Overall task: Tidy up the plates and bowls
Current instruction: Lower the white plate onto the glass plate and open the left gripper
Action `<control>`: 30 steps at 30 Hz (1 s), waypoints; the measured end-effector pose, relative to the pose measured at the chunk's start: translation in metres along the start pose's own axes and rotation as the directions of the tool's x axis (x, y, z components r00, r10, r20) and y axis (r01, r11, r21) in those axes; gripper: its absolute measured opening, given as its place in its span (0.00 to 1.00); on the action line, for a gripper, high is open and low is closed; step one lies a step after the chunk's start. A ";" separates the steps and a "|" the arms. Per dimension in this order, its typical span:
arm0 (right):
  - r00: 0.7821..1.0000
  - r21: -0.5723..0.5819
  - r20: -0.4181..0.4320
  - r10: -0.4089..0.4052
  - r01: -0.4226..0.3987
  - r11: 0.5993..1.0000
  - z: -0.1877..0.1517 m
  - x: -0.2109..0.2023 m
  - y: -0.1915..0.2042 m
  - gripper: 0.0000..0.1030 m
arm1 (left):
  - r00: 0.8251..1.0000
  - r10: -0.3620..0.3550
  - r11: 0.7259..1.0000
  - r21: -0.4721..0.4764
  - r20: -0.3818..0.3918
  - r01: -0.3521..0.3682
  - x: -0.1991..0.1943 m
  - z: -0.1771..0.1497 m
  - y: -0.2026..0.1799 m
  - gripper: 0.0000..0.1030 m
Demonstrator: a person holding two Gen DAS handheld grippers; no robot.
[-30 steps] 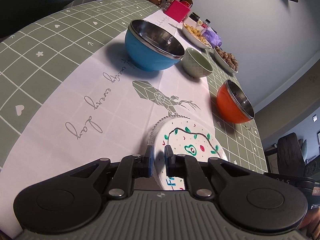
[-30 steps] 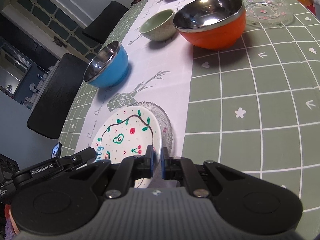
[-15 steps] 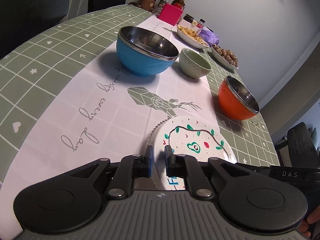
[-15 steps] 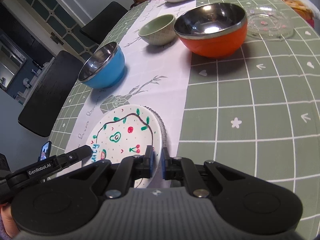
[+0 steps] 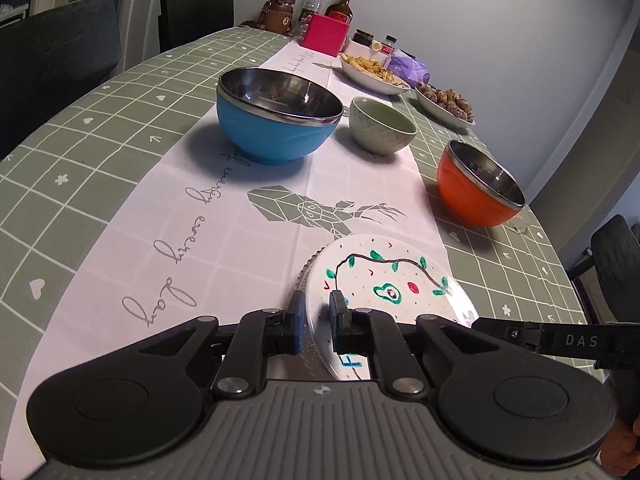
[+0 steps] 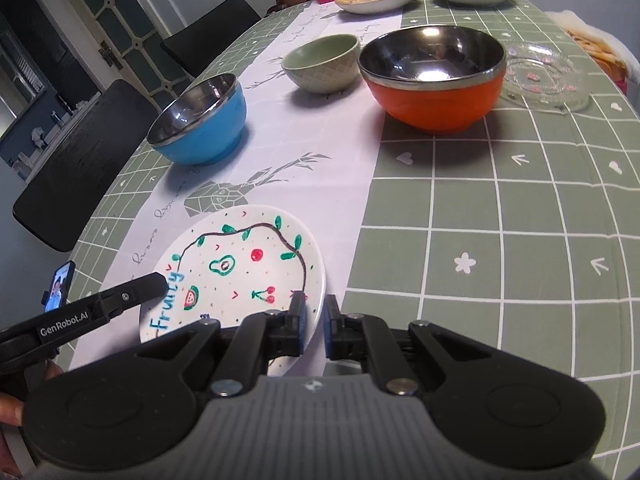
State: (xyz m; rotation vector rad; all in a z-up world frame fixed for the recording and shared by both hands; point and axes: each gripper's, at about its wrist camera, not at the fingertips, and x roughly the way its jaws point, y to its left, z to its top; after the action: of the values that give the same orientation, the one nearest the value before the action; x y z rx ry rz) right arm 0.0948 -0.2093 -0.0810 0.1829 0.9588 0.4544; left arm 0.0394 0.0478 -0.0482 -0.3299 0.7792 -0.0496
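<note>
- The step in hand looks like moving the painted plate [image 6: 236, 272]: both grippers hold it at once, one at each side of its near edge.
- The left gripper [image 5: 316, 322] is clenched on the plate's left rim, and the right gripper [image 6: 314, 326] is clenched on its right rim, with the rim pinched between the blue pads of each.
- The plate sits at the near end of the white runner [image 5: 256, 216], close to the person. In the left view a ribbed clear edge shows just under its left side, so it seems to rest on, or be lifting off, a glass plate [image 5: 303, 276]; I cannot tell whether it is already clear of it.
- The plate is white and shallow, hand-drawn with a vine, an avocado, cherries, a watermelon slice and blue lettering.
- Beyond it stand a blue bowl [image 5: 276, 120], a small green bowl [image 5: 380, 126] and an orange bowl [image 6: 434, 76], with another clear glass plate [image 6: 544, 76] just right of the orange one.
- The next move likely calls for both hands travelling together, keeping the plate level, so that neither thin rim grip slips.
</note>
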 end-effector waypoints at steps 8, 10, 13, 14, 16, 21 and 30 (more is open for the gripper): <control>0.999 -0.075 0.014 -0.031 0.032 0.997 -0.002 -0.001 0.011 0.06 | 0.998 0.054 0.996 0.077 0.012 -0.055 0.002 -0.003 -0.008 0.15; 0.999 -0.080 0.015 -0.033 0.034 0.996 -0.002 -0.001 0.012 0.06 | 0.999 0.052 0.994 0.090 0.014 -0.053 0.002 -0.004 -0.009 0.19; 0.999 -0.076 0.025 -0.025 0.027 0.997 -0.002 -0.001 0.010 0.07 | 0.998 0.054 0.994 0.097 0.019 -0.055 0.002 -0.004 -0.010 0.20; 0.999 -0.077 0.032 -0.023 0.025 0.997 -0.002 -0.002 0.010 0.10 | 0.998 0.053 0.994 0.092 0.022 -0.055 0.002 -0.004 -0.009 0.20; 0.999 -0.089 0.049 -0.023 0.028 0.996 -0.002 -0.004 0.012 0.10 | 0.999 0.044 0.996 0.071 0.024 -0.045 0.002 -0.004 -0.006 0.21; 0.998 -0.088 0.028 -0.050 0.052 0.995 -0.002 -0.010 0.014 0.32 | 1.000 0.000 1.000 -0.017 -0.016 -0.001 0.000 -0.001 0.006 0.49; 0.996 -0.077 -0.084 0.014 -0.021 0.997 -0.017 -0.006 0.020 0.25 | 0.996 -0.038 0.998 -0.055 -0.081 0.034 0.006 -0.003 0.009 0.52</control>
State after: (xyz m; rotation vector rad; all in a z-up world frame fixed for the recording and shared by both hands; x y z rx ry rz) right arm 0.0716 -0.1948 -0.0790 0.1027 1.0198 0.5175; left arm 0.0411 0.0541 -0.0567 -0.3953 0.8573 -0.0768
